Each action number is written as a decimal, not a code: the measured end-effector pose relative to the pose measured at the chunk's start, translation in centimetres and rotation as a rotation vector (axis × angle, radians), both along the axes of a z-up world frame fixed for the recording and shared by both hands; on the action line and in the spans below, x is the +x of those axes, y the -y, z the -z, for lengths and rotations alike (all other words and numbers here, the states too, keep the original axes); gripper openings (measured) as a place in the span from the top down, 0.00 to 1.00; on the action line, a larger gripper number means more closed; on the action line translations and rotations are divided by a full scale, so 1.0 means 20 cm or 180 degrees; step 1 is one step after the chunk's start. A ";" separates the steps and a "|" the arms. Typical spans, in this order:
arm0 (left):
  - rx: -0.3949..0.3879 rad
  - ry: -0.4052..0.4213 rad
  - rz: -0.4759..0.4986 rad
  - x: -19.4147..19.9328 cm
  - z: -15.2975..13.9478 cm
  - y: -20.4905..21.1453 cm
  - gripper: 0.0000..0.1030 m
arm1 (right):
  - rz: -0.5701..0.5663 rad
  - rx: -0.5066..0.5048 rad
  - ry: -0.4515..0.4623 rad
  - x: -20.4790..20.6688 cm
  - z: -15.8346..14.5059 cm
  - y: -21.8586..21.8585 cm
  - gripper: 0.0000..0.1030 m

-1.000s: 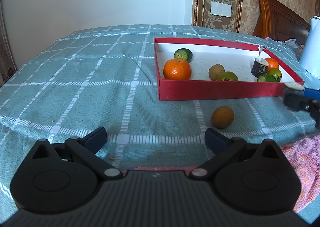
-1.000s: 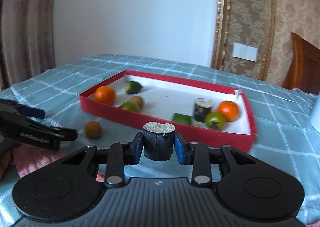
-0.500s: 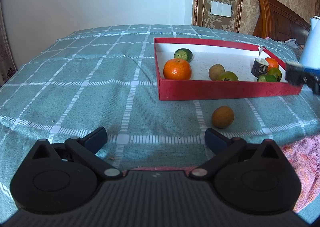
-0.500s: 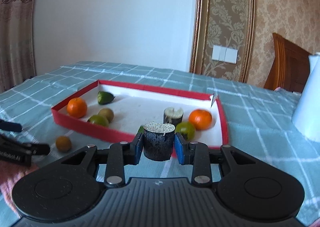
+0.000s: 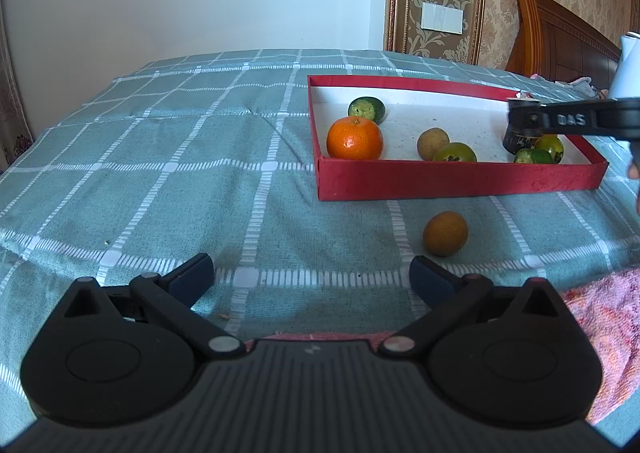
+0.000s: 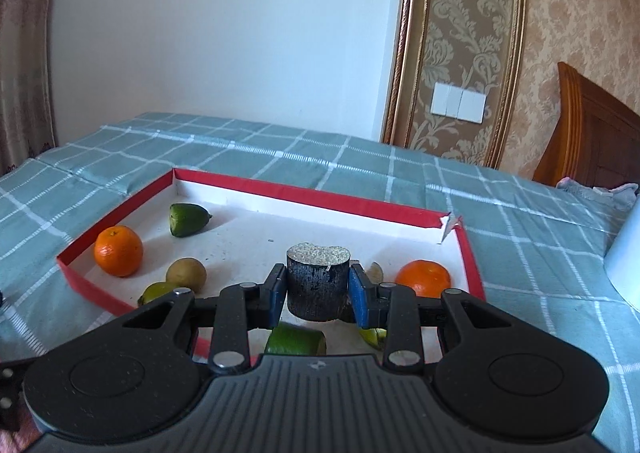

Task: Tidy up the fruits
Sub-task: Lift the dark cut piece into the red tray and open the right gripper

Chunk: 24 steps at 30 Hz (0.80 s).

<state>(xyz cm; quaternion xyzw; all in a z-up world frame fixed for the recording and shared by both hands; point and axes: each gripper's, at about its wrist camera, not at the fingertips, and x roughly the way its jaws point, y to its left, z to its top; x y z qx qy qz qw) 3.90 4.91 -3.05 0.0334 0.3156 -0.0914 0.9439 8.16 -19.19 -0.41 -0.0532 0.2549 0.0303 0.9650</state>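
Looking through the left wrist view, we see the left tool (image 5: 311, 273) gaping, nothing between its pads, low over the bed (image 5: 160, 157); a brown fruit (image 5: 445, 233) lies loose just outside the red tray (image 5: 460, 183). Right wrist view: right tool (image 6: 318, 291) clamps a dark cut stub (image 6: 318, 280) above the tray (image 6: 312, 195) floor.

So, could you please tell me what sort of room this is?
Most likely a bedroom: a checked bedspread, a wooden headboard and patterned wallpaper.
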 end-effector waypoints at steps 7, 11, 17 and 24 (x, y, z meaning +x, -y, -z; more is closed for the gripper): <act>0.0000 0.0000 0.0000 0.00 0.00 0.00 0.00 | -0.0063 -0.0080 -0.0193 0.17 0.03 -0.07 0.68; 0.0000 0.0000 0.0000 0.00 0.00 0.00 0.00 | -0.0026 -0.0132 -0.0291 0.24 0.06 -0.09 0.68; 0.0000 0.0000 0.0000 0.00 0.00 0.00 0.00 | -0.0017 -0.0166 -0.0358 0.29 0.08 -0.10 0.68; 0.0001 0.0001 0.0000 0.00 0.00 0.00 0.00 | -0.0067 -0.0108 -0.0342 0.33 0.07 -0.12 0.68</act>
